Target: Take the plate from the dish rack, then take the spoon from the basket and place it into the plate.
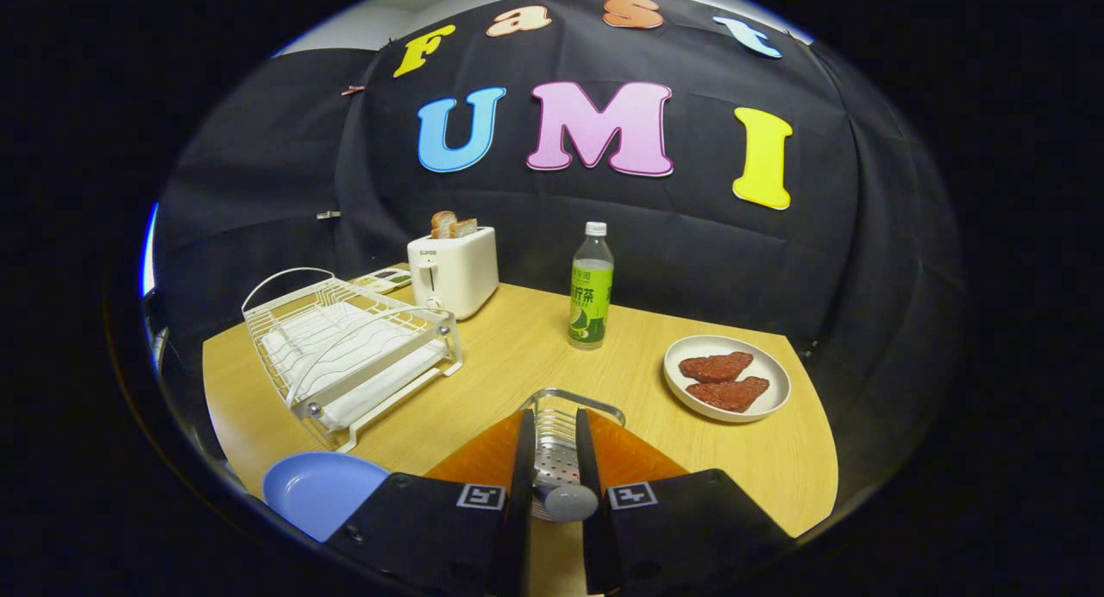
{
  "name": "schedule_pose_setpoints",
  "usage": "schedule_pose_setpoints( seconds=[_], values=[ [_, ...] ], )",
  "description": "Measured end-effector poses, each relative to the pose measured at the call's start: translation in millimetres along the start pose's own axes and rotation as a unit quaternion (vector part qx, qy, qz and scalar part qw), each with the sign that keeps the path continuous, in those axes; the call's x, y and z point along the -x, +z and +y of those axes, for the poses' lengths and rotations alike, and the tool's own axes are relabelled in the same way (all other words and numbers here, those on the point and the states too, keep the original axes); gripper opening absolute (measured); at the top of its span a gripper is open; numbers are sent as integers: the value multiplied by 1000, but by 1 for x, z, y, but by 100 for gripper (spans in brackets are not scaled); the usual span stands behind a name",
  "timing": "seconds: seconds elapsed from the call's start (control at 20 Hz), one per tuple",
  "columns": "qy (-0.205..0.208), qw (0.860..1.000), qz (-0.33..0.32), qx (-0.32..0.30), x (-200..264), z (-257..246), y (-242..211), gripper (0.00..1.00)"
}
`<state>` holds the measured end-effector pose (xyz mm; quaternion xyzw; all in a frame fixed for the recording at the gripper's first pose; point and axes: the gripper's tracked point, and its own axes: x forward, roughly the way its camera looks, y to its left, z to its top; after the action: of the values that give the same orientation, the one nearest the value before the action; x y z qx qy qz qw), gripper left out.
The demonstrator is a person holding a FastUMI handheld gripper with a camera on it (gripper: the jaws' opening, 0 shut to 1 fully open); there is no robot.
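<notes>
The gray spoon handle [569,500] is sitting pinched between the gripper's [552,446] 2 narrowed fingers, above the perforated metal basket [556,442]. The blue plate [319,489] is lying at 9 o'clock from them, the white dish rack [349,351] at 10 o'clock.

the tongs [552,472] have two broad, flat, angular bodies, each carrying a square black-and-white marker near its inner edge; two narrow upright fingers [523,459] rise between them, with what may be screw holes lower down.
</notes>
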<state>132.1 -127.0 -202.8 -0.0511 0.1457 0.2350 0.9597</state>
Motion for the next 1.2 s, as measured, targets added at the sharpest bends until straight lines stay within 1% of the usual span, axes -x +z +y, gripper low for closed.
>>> schedule_pose_setpoints(
  seconds=[0.05,0.1,0.15,0.35,0.55,0.65,0.85,0.95,1.05,1.2],
  values=[
    [10,1000,2,-10,1,5,0,27],
    [12,1000,4,-15,-1,8,1,23],
    [17,1000,6,-13,-2,9,2,20],
    [31,999,17,-6,0,15,10,17],
    [31,999,5,-17,11,12,40,16],
    [38,999,-7,-22,21,10,58,16],
    [44,998,-32,-13,46,7,94,16],
    [60,997,-39,-23,59,18,108,16],
    [87,994,-43,-39,73,39,118,16],
    [126,990,-33,-46,87,75,112,16]
  ],
)
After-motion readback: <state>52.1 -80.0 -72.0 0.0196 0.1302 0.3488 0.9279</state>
